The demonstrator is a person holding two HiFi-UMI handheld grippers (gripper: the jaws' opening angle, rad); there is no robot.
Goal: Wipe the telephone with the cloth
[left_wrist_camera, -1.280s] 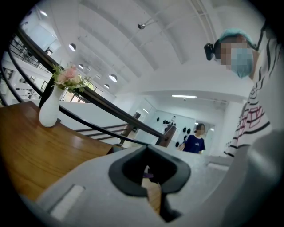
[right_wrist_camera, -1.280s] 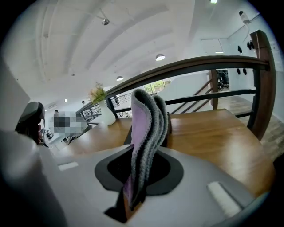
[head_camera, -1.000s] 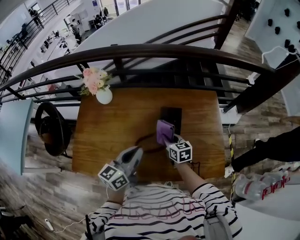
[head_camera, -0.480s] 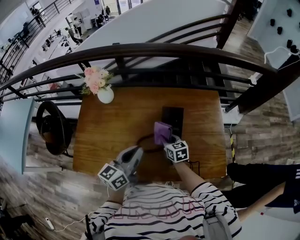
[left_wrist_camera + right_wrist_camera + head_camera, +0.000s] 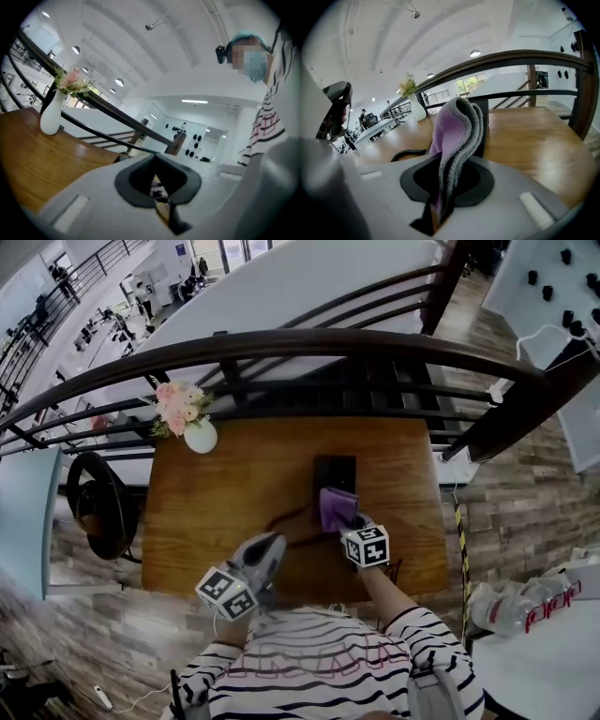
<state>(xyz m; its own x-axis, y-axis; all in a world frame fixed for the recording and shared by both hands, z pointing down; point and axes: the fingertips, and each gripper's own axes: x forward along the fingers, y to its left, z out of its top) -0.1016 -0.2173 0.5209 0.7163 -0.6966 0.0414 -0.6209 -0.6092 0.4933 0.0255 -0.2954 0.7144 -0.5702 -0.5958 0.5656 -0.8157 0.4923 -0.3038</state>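
Note:
A black telephone (image 5: 335, 472) lies on the wooden table (image 5: 225, 502), right of its middle. A folded purple and grey cloth (image 5: 337, 507) covers the phone's near end, with my right gripper (image 5: 350, 522) shut on it. In the right gripper view the cloth (image 5: 457, 133) stands up out of the jaws, and the telephone (image 5: 484, 126) shows as a dark edge right behind it. My left gripper (image 5: 270, 547) hovers at the table's near edge, left of the phone, shut with nothing in it (image 5: 159, 185).
A white vase of pink flowers (image 5: 197, 432) stands at the table's far left corner. The phone's black cord (image 5: 286, 519) curls to the left of the phone. A dark curved railing (image 5: 375, 343) runs behind the table. A black chair (image 5: 94, 502) stands at the left.
My right gripper has slid the cloth slightly rightward over the phone's near end. The left gripper has stayed put. A person's leg at the right has gone from view.

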